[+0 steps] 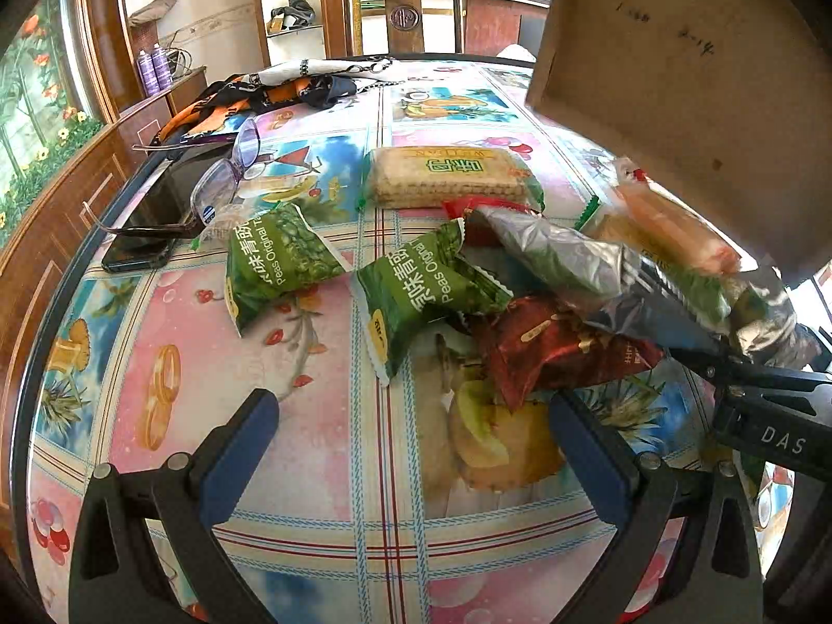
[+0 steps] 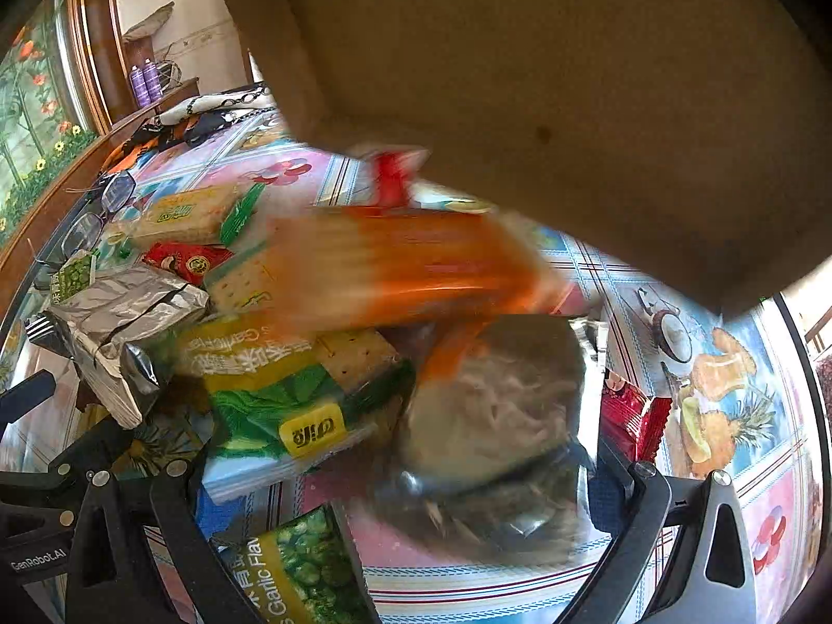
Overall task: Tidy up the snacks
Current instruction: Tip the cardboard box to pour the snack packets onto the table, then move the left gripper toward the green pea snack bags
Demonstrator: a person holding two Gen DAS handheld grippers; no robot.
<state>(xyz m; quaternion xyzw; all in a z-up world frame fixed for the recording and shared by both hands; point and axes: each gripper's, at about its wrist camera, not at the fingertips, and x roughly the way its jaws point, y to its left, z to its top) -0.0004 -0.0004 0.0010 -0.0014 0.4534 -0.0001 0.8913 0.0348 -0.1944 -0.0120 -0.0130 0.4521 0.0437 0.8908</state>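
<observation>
My left claw (image 1: 411,447) hung spread over bare cloth. The pea packs (image 1: 416,296) lay just ahead, long axes slanting away; my right claw (image 2: 395,535), also spread, sat nearer the heap

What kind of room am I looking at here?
Probably a home dining room: a table with a fruit-print tablecloth, a carved wooden chair behind it, and eyeglasses lying beside the snack packets.

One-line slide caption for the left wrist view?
Open left gripper hovers over table before two green pea packets, beside a tilted cardboard box.
</observation>
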